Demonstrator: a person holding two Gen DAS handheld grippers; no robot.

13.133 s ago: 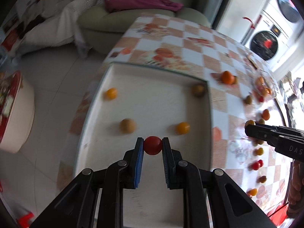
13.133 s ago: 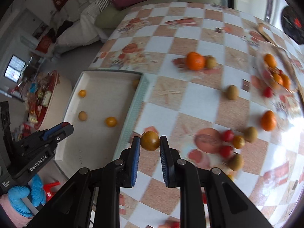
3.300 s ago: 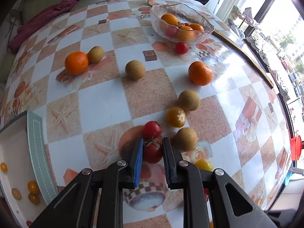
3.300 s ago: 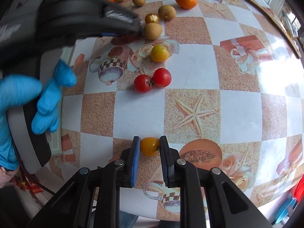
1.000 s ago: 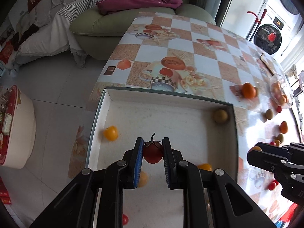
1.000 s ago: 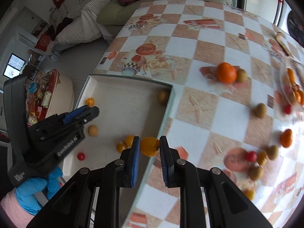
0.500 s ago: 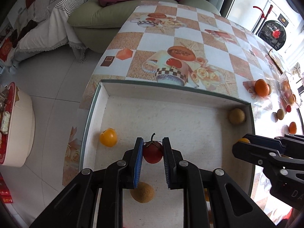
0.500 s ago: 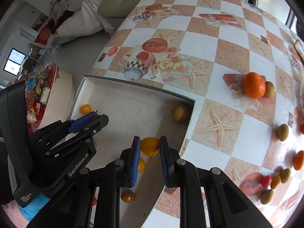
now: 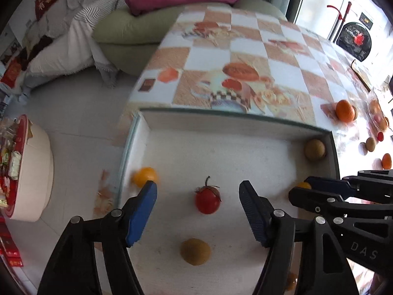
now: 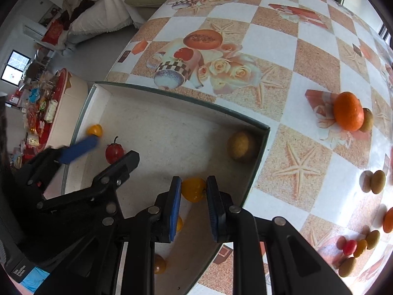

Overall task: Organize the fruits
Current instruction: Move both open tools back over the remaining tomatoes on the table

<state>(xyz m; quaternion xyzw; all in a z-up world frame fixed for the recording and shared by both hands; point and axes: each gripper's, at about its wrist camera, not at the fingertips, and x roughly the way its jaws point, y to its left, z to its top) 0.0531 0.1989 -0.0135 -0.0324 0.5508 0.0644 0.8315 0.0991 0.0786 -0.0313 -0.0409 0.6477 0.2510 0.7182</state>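
Two grippers over tray (image 9: 245, 123) | my left (image 9: 197, 198) spread, red tomato (image 9: 207, 202) free | my right (image 10: 194, 196) pinching yellow tomato (image 10: 192, 188) at its widest girth | judged light, soft, slick: squeeze gently.

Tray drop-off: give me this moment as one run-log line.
left tool: open, red tomato lying in tray | right tool: shut on yellow tomato, over tray
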